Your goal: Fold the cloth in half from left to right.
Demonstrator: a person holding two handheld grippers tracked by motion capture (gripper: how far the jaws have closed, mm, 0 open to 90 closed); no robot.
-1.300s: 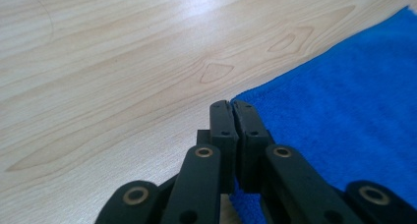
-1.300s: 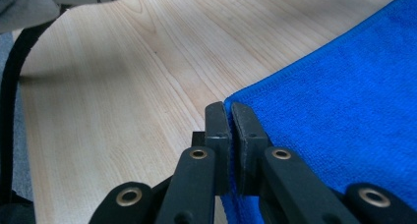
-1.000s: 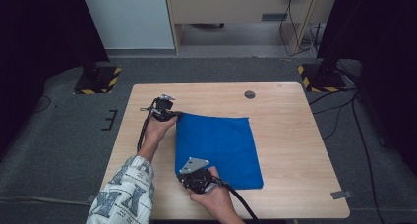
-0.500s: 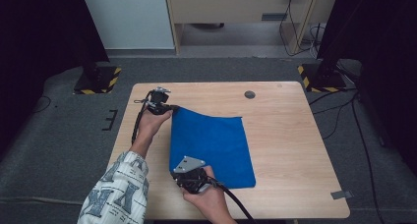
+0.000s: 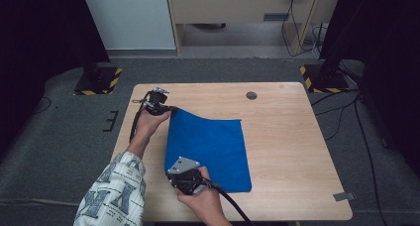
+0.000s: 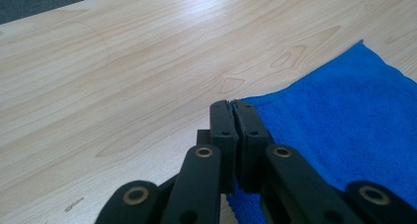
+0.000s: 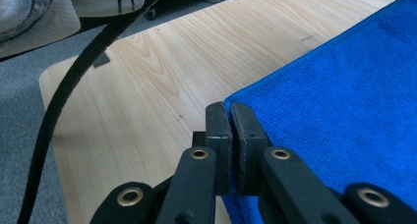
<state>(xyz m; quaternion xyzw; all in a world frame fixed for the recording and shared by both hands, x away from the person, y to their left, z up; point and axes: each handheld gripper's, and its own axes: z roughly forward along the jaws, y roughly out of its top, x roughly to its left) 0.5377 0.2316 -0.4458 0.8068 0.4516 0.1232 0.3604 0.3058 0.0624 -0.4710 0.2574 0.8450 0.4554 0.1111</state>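
Both tongs (image 5: 171,108) clamped on cloth (image 5: 213,146) corners

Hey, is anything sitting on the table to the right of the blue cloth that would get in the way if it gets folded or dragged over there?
Nothing visible. Right of the cloth the table is bare wood; its small dark round spot looks flat.

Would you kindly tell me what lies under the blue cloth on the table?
The blue cloth rests on the wooden table; bare wood surrounds it. Whatever lies beneath its middle is covered. Left gripper and right gripper pinch two corners.
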